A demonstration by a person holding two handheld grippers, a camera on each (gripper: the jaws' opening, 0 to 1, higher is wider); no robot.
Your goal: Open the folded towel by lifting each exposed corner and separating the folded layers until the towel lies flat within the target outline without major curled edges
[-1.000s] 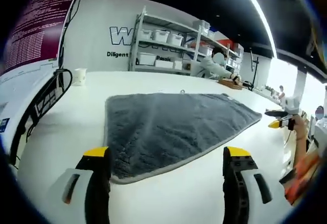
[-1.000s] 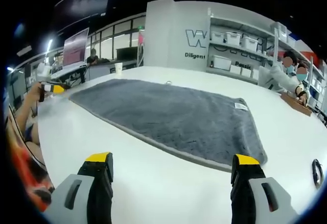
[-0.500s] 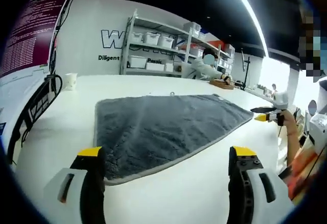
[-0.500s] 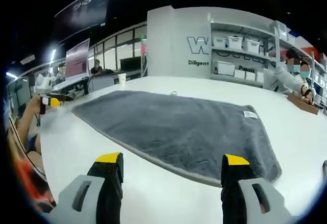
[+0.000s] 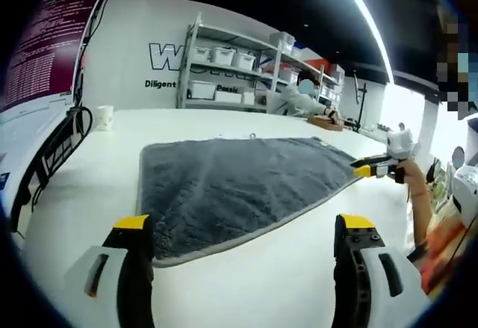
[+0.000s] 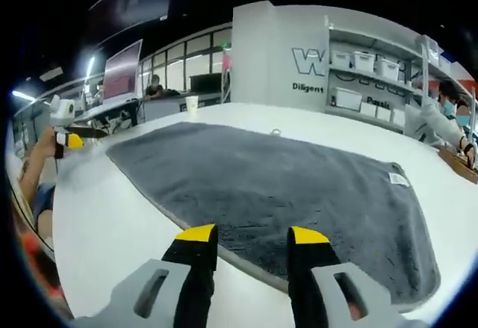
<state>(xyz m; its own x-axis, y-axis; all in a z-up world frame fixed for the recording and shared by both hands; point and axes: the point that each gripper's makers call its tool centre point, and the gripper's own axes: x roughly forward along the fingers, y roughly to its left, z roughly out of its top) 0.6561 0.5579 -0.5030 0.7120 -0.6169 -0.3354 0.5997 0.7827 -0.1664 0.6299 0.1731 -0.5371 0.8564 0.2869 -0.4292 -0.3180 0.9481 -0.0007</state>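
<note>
Grey towel [image 5: 239, 186] lies spread on white worktop [image 5: 97, 171]. Left gripper [image 5: 243, 227], jaws spread wide, hovers near its edge. Right gripper [image 6: 244, 234], jaws narrowed but apart, pinching nothing, sits at towel's near hem.

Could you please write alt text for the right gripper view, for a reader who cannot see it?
The right gripper, its yellow-tipped jaws a narrow gap apart, hovers at the near edge of a grey towel spread on a white table. The left gripper shows at far left; shelves with bins stand behind.
</note>
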